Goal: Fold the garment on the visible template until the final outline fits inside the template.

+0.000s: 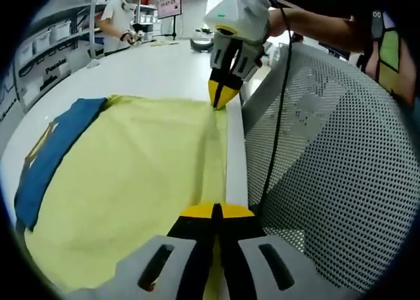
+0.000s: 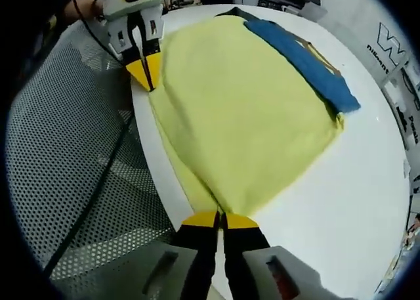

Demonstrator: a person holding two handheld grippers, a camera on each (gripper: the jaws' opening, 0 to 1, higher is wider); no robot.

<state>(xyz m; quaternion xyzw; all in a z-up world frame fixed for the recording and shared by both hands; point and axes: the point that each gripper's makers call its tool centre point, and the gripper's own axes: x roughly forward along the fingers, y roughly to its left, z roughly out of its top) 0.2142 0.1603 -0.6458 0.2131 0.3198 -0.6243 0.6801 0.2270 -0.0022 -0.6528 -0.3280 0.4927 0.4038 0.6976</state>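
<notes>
Along the near edge of the white table (image 2: 367, 182), beside a perforated mesh chair back (image 1: 341, 169), the yellow garment (image 2: 243, 109) lies spread flat, with the blue template (image 2: 302, 57) showing past its far side. Each pair of tongs is clenched on the garment's near hem: the left tongs (image 1: 215, 213) pinch one corner in the left gripper view, and the right tongs (image 2: 220, 218) pinch the other corner in the right gripper view. Each pair also appears across the cloth in the other's view, tips down on the hem.

The line between the two grips runs along the table edge, and that is the garment's held side. The bulk of the cloth and the template both lie away from this edge, across the table. Neither hand looks nearer to the template than the other; both sit on the same hem. So the fold, as I judge it, calls for carrying both corners together away from the edge, square to the held line, towards the blue strip.
</notes>
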